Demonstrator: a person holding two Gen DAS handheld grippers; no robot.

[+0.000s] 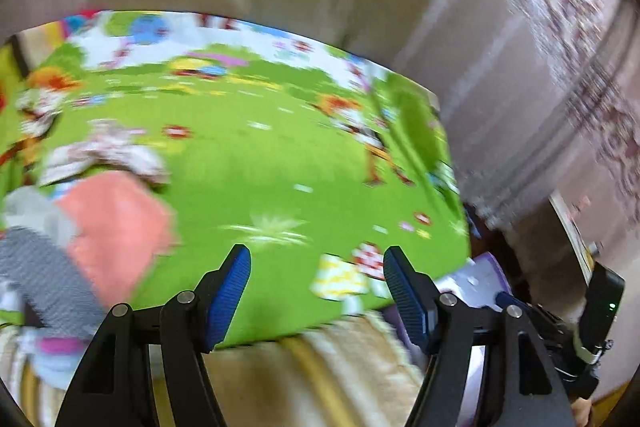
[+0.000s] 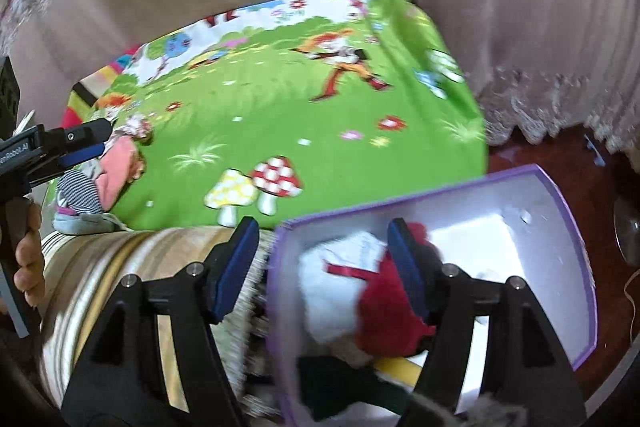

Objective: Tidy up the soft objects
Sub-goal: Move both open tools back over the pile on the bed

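Two grippers were ours: the right gripper (image 2: 318, 263) stood wide apart and empty above the purple box (image 2: 568, 203), where a red-and-white soft toy (image 2: 352, 299) lay, and the left gripper (image 1: 316, 287) was likewise spread and held nothing. Beyond them we saw the green play mat (image 2: 280, 115), blurred in the left view. A pink cloth (image 1: 116, 227) and a striped garment (image 1: 44, 267) lay heaped on its left edge.

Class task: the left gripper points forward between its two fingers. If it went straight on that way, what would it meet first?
Probably the green play mat: the open left gripper points at bare mat, with the pink cloth off to its left. Blur makes depth uncertain.
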